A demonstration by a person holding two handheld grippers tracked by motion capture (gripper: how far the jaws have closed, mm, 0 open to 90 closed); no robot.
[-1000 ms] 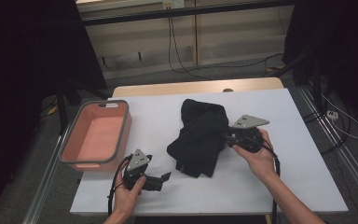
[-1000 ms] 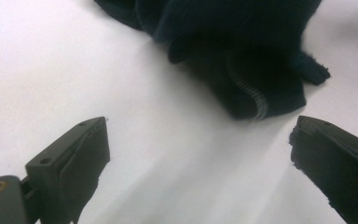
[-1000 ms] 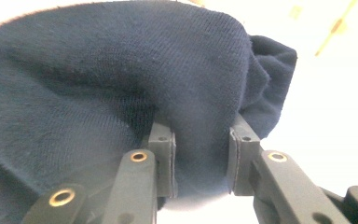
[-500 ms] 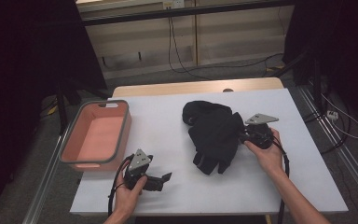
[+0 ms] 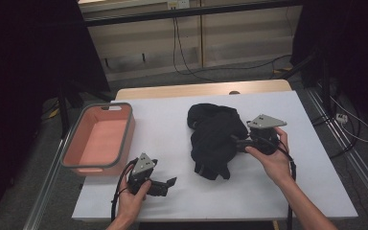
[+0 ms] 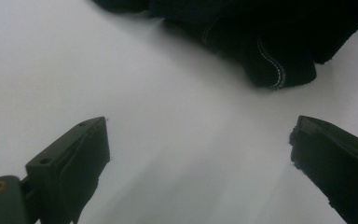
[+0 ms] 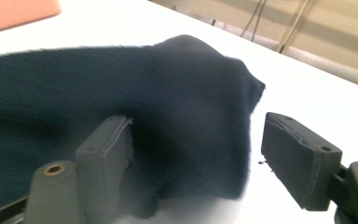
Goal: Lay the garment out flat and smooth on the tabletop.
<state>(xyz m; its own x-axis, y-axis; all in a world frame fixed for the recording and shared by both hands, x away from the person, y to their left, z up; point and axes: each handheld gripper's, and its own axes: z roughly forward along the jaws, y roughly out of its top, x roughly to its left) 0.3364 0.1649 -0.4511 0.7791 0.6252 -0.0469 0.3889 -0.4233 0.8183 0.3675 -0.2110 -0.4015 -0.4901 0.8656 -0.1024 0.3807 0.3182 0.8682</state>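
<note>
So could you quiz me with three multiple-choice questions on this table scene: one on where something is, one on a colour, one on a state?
1. Where is the pink bin?
A. at the table's left edge
B. on the cloth
C. on the floor

2. What colour is the crumpled garment?
A. white
B. black
C. red

3. How does the right gripper stand?
A. clamped on the bin
B. jaws apart, having just been opening, cloth between them
C. lying unheld

A: it sits left of the garment.
B: dark against the white table.
B: pads clear of the fabric.
</note>
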